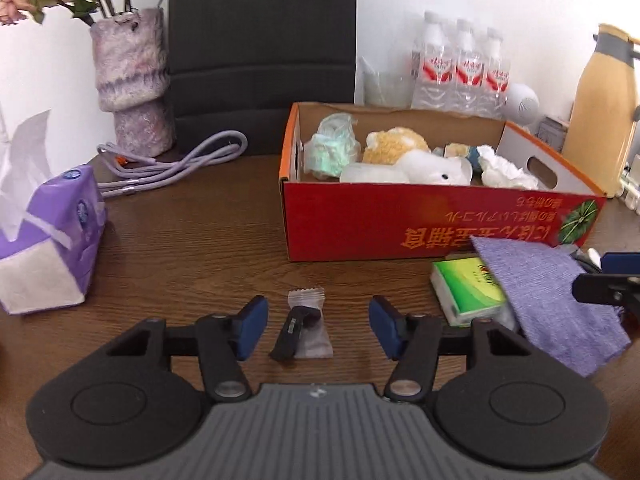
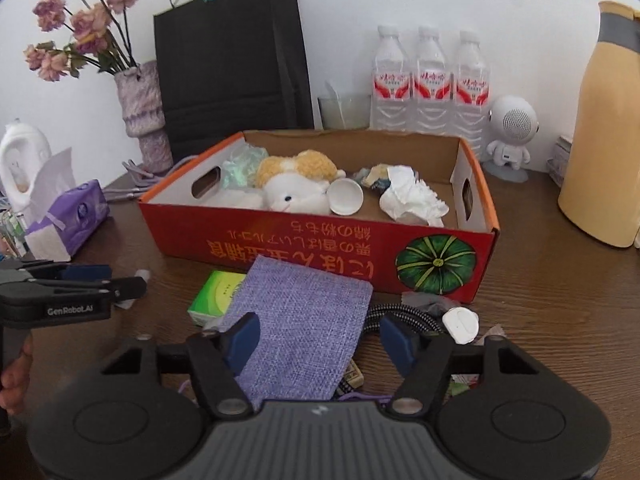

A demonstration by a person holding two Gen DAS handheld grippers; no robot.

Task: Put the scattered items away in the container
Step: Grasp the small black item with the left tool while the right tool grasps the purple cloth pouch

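Note:
A red cardboard box (image 1: 372, 224) holds a plush toy (image 1: 404, 152), crumpled tissue (image 1: 504, 168) and other small items. My left gripper (image 1: 318, 326) is open, its fingers on either side of a clear wrapped candy with a dark clip-like piece (image 1: 304, 330) on the table. My right gripper (image 2: 318, 340) is open over a purple fabric pouch (image 2: 308, 328), which lies on a green tissue pack (image 2: 214, 294) in front of the box (image 2: 320, 256). A braided cable with a white plug (image 2: 460, 324) lies to the right.
A purple tissue box (image 1: 52, 236) stands left. A vase (image 1: 134, 84), black bag (image 2: 228, 52), lilac cord (image 1: 176, 164), water bottles (image 2: 430, 80), a robot-shaped speaker (image 2: 512, 132) and a yellow jug (image 2: 604, 128) stand behind and beside the box.

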